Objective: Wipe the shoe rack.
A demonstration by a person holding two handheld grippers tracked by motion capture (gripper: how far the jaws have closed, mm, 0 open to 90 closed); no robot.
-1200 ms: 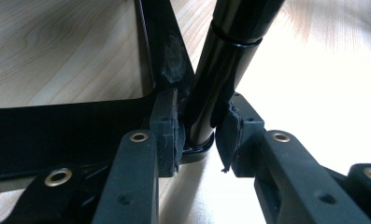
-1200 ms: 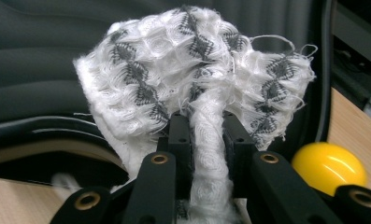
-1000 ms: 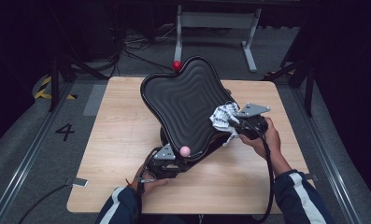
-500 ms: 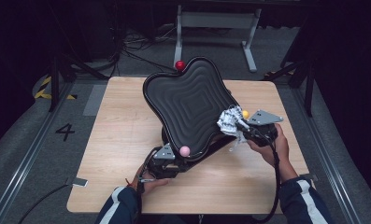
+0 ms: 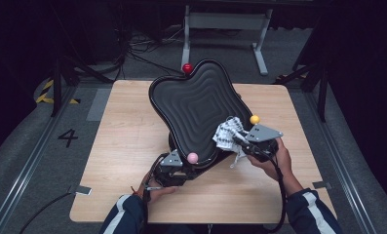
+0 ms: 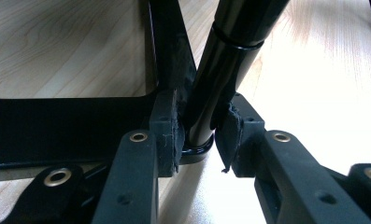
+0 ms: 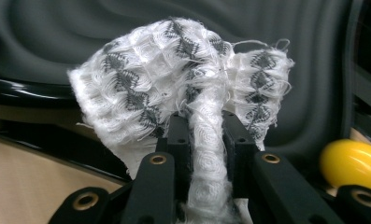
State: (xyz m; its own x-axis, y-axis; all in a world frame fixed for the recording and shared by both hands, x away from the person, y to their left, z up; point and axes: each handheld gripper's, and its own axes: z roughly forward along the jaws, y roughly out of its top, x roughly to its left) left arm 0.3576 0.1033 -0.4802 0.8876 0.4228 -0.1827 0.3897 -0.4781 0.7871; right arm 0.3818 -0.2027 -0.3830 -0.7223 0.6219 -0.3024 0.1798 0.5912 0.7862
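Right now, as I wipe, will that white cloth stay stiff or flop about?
Probably floppy: the white cloth bunches and folds above the right tool, with loose frayed threads. It looks light, and will likely drag and crumple against the ribbed black seat. Pinched at the middle, it seems unlikely to slip free.

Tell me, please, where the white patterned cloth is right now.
In the high view the white cloth is clamped in the right gripper, pressed against the lower right edge of the tilted black ribbed seat, just left of the yellow ball.
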